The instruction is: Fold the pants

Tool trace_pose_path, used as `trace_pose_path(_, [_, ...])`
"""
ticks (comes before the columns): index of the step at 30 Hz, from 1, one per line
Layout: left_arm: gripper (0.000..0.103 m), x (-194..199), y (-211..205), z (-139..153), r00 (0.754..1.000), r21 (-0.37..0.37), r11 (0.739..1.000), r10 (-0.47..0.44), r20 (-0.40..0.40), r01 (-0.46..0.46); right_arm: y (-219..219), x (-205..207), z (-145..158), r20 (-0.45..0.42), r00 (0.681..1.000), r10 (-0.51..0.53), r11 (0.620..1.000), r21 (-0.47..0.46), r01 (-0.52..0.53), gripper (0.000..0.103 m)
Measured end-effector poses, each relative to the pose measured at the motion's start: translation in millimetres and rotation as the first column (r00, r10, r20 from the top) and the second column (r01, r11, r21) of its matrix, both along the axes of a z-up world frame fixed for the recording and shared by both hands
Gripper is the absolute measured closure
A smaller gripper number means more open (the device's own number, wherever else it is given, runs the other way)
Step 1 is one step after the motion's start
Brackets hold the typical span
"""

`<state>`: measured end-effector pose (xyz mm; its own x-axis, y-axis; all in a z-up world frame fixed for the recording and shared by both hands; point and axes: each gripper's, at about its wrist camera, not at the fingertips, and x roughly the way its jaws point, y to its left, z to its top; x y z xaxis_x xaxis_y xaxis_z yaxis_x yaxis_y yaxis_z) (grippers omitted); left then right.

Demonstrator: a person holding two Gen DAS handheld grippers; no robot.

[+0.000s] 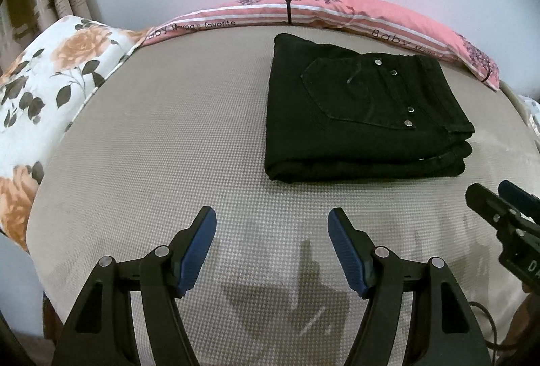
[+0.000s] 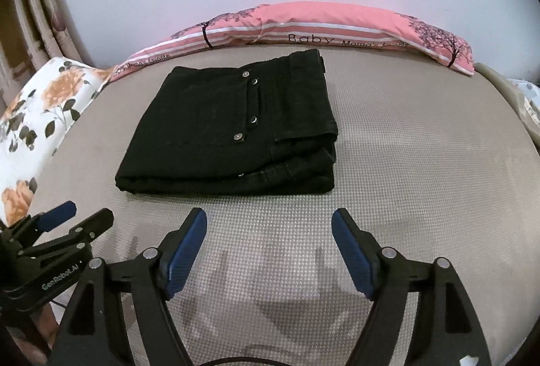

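Observation:
Black pants lie folded into a compact rectangle on the beige mattress, back pocket and metal rivets facing up. They also show in the right wrist view. My left gripper is open and empty, held above the mattress in front of the pants and a little to their left. My right gripper is open and empty, held in front of the pants' near edge. Each gripper shows at the edge of the other's view, the right one and the left one.
A pink striped pillow lies along the far edge of the mattress, also in the right wrist view. A white floral pillow sits at the left, also in the right wrist view. A plain wall is behind.

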<state>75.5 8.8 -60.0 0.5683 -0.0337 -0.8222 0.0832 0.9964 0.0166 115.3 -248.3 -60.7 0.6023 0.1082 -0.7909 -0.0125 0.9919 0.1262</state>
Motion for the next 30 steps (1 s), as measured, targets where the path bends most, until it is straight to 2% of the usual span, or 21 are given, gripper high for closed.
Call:
trace_pose_path(12, [0.034,-2.9,-7.8,-2.1,1.000,0.043,0.999,-0.006,0.018,0.006,4.2,-2.5,-4.6,-0.021,0.999,0.030,1.000,0.009,-0.030,0.029])
trace_pose_path(30, [0.034,-2.8,-8.9,-4.0,1.000,0.049,0.999,-0.014,0.014,0.013,7.6,-0.4,-9.0,-0.050,0.998,0.045,0.999,0.016,-0.044,0.029])
